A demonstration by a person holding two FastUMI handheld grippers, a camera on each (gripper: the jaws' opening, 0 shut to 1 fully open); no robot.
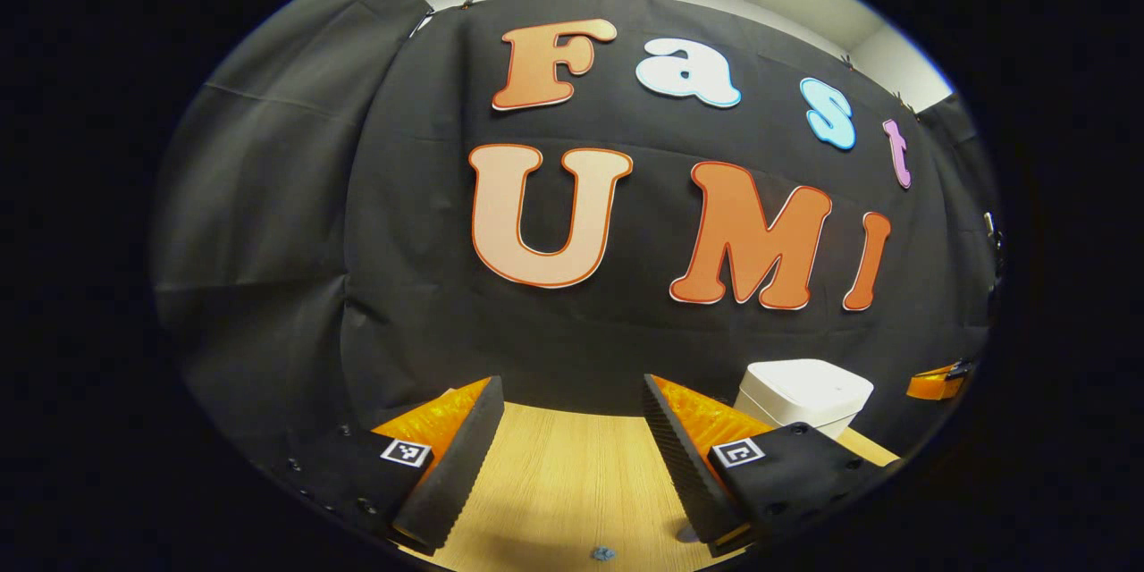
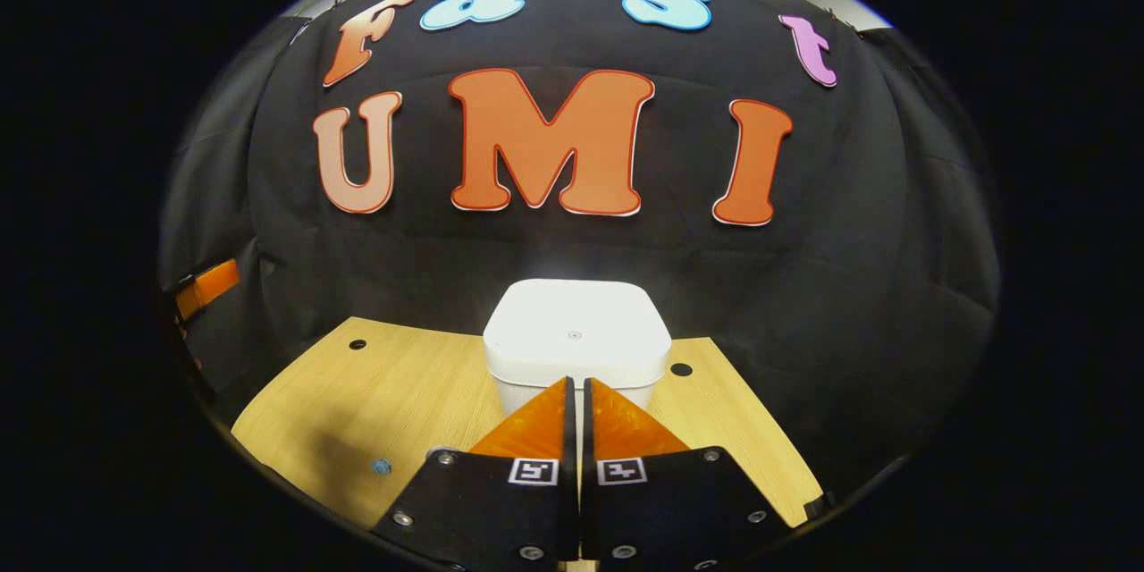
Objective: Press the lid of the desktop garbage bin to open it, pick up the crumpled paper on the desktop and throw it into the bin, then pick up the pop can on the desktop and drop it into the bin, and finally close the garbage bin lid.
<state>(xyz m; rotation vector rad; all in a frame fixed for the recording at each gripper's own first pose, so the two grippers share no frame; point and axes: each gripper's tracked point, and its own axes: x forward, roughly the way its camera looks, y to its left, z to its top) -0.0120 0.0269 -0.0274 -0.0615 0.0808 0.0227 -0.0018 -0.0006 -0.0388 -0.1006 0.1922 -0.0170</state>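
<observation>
Bin, white square plastic with lid down [image 2: 576, 335], stood on the pale wooden desktop [image 2: 384, 393] against the booth wall. Right gripper [image 2: 576, 393] hung just before it, jaws nearly together, empty. Left gripper [image 1: 572, 429] gaped wide, empty, left of the bin. Small blue scrap [image 2: 382, 466] lay left of the bin.

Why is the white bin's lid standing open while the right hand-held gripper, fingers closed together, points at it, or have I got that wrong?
One thing is off: the lid of the white bin is shut flat, not open, as the right gripper view shows. The rest holds: the right hand-held gripper points at it with its fingers together.
</observation>
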